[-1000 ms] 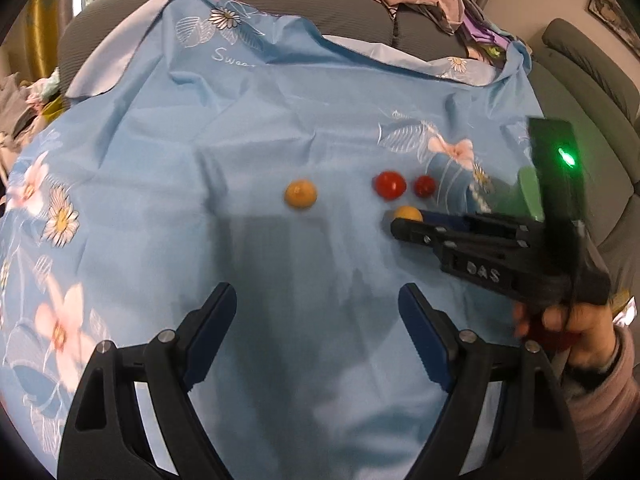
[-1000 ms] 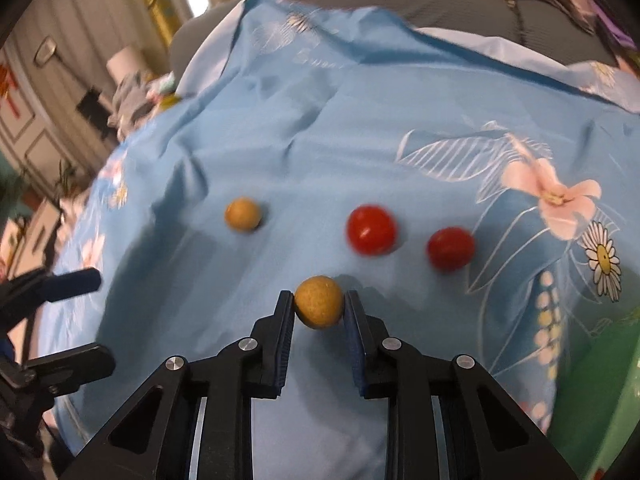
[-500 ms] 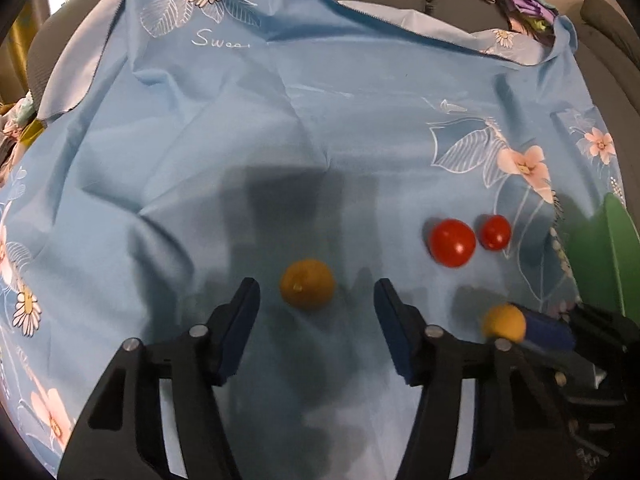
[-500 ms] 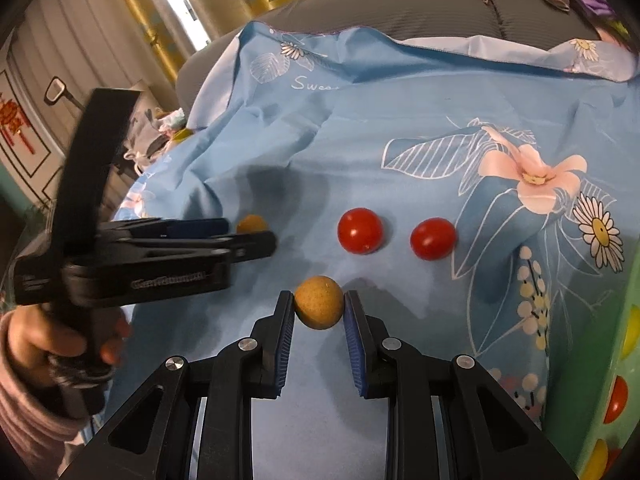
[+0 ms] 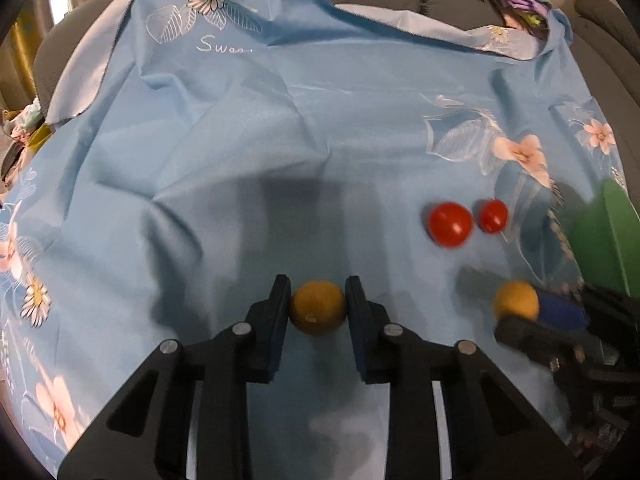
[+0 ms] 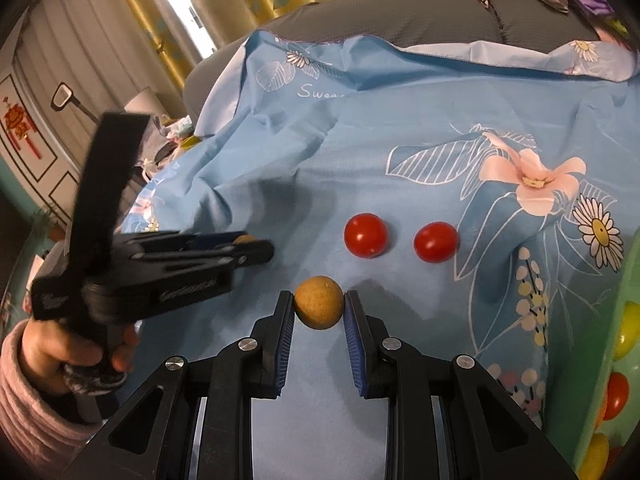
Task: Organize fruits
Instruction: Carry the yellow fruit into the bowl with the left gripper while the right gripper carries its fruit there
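Observation:
My left gripper (image 5: 318, 296) is shut on an orange round fruit (image 5: 318, 309) just above the blue floral cloth (image 5: 280, 128). My right gripper (image 6: 319, 304) is shut on a tan round fruit (image 6: 319, 307); that fruit also shows in the left wrist view (image 5: 515, 301). Two red tomatoes lie side by side on the cloth, the left one (image 6: 365, 235) and the right one (image 6: 435, 242), just beyond the right gripper. In the right wrist view the left gripper (image 6: 256, 250) sits to the left, its fruit mostly hidden.
A green container (image 6: 626, 320) holding yellow and red fruits stands at the right edge; its wall also shows in the left wrist view (image 5: 600, 240). The cloth covers a grey sofa (image 6: 400, 16) with clothes piled at the back.
My left gripper moved forward onto the orange fruit and closed on it. My right gripper still holds the tan fruit and has lifted slightly.

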Motion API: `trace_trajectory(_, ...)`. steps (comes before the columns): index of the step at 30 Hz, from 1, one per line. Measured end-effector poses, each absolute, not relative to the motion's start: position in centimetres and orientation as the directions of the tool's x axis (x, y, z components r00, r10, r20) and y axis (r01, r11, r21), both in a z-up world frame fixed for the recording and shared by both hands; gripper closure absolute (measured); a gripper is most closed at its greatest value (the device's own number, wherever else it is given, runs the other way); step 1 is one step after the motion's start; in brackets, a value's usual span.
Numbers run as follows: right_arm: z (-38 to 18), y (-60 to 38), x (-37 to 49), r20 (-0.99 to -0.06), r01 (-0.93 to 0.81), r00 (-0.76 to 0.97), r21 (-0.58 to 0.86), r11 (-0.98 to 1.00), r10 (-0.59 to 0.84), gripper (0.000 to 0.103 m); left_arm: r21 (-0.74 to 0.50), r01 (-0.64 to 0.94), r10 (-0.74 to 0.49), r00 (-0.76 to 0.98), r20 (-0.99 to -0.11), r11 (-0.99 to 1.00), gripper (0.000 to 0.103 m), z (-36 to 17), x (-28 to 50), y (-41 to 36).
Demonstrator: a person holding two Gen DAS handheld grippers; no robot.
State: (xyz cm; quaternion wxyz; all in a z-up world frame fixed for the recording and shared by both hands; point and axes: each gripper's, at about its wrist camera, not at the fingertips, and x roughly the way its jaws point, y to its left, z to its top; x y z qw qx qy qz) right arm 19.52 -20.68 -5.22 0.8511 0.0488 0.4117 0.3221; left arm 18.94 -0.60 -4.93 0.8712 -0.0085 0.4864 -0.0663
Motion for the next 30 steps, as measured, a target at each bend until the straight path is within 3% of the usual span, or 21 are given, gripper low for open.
trace_trajectory(16, -3.1, -22.3, 13.3, -0.669, -0.529, 0.456, 0.327, 0.783, 0.587, 0.076, -0.131, 0.091, -0.159, 0.589, -0.792, 0.987, 0.075, -2.0, 7.3, -0.7)
trace_trajectory(30, 0.0, -22.7, 8.6, -0.639, -0.570, 0.487, 0.284, 0.771, 0.595, 0.076, -0.142, 0.069, -0.153, 0.641, -0.752, 0.988, 0.075, 0.3, 1.9, -0.8)
